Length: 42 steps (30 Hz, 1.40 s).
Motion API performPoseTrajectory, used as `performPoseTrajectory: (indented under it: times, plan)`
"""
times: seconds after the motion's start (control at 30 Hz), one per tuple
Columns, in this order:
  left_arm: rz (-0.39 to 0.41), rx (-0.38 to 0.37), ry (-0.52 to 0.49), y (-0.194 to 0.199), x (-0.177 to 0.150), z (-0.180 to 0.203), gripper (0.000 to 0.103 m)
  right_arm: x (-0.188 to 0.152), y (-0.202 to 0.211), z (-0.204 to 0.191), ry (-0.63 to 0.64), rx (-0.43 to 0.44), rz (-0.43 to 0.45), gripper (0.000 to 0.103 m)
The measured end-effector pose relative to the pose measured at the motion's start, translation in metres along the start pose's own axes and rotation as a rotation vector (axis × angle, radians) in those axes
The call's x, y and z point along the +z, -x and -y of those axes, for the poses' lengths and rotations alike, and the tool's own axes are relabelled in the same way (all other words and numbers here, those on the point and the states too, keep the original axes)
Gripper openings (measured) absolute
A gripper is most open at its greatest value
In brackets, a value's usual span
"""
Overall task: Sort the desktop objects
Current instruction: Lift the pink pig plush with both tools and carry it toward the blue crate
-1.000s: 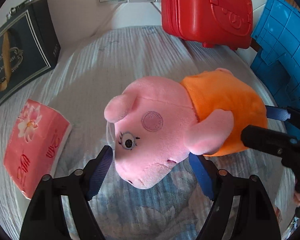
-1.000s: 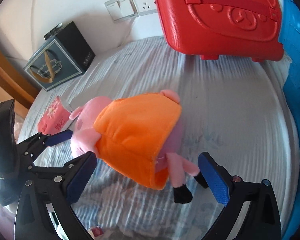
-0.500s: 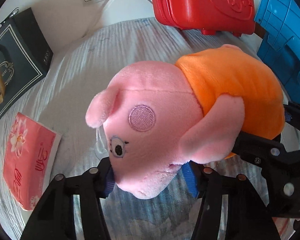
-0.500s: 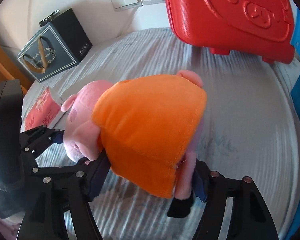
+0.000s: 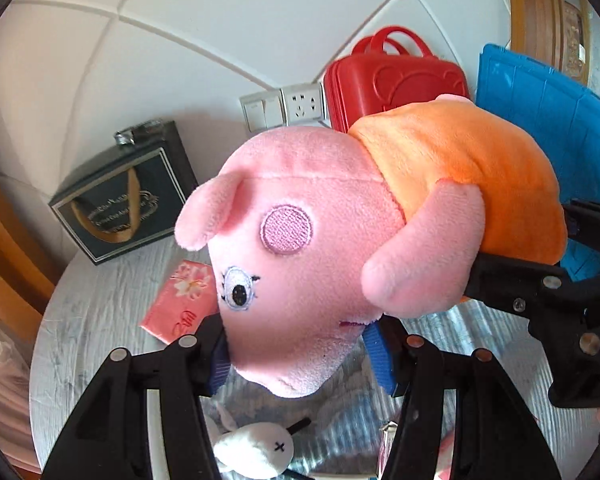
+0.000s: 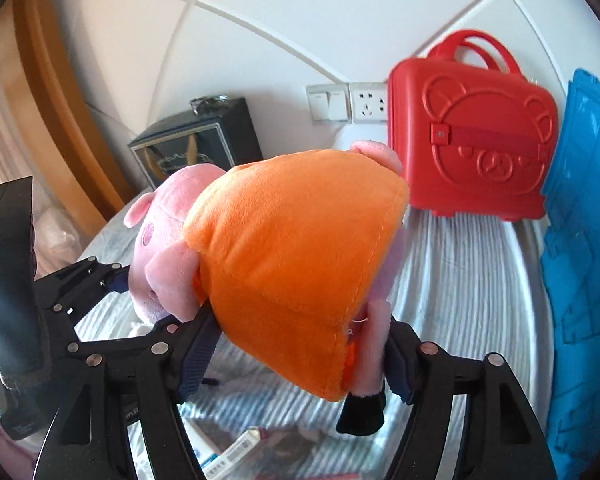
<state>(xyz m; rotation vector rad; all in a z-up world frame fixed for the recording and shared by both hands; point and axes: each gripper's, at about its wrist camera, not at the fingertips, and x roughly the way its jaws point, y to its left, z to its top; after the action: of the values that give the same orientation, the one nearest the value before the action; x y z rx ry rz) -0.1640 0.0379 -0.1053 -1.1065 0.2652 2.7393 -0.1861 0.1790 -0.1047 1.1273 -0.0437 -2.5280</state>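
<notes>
A pink pig plush toy (image 5: pixel 300 264) in an orange dress (image 6: pixel 296 248) hangs in the air above the round table, held by both grippers. My left gripper (image 5: pixel 300 356) is shut on the toy's snout. My right gripper (image 6: pixel 296 364) is shut on the hem of the dress and the legs. The right gripper's arm shows in the left wrist view (image 5: pixel 548 292), and the left gripper's arm shows in the right wrist view (image 6: pixel 84 280).
A red toy suitcase (image 6: pixel 472 140) and a blue plastic crate (image 6: pixel 584 240) stand against the wall at the right. A dark gift bag (image 5: pixel 128 200) stands at the left. A pink tissue pack (image 5: pixel 180 304), a small white plush (image 5: pixel 252 448) and boxes (image 6: pixel 228 452) lie on the striped tablecloth (image 6: pixel 460 280).
Both grippers closed on the pig toy and lifted it off the table. The views have tilted up, so more wall shows.
</notes>
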Motion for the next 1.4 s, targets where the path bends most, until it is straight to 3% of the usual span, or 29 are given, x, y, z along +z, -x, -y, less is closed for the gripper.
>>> performPoseTrajectory:
  times: [0.37, 0.5, 0.77, 0.97, 1.1, 1.4]
  plan:
    - [0.161, -0.02, 0.018, 0.141, -0.03, -0.013, 0.056, -0.027, 0.132, -0.088, 0.041, -0.049, 0.157, 0.075]
    - [0.19, -0.046, 0.006, 0.167, -0.042, -0.007, 0.056, -0.041, 0.165, -0.109, 0.037, -0.088, 0.189, 0.075]
    - [0.252, -0.107, -0.025, 0.202, -0.045, 0.02, 0.056, -0.062, 0.216, -0.11, 0.015, -0.156, 0.227, 0.075]
    - [0.307, -0.13, -0.065, 0.218, -0.026, 0.069, 0.056, -0.067, 0.256, -0.081, 0.003, -0.198, 0.282, 0.075]
    - [0.346, -0.144, -0.092, 0.224, -0.009, 0.122, 0.056, -0.073, 0.287, -0.038, -0.006, -0.222, 0.326, 0.075]
    - [0.394, -0.179, -0.153, 0.223, 0.048, 0.302, 0.057, -0.093, 0.369, 0.113, -0.03, -0.269, 0.4, 0.076]
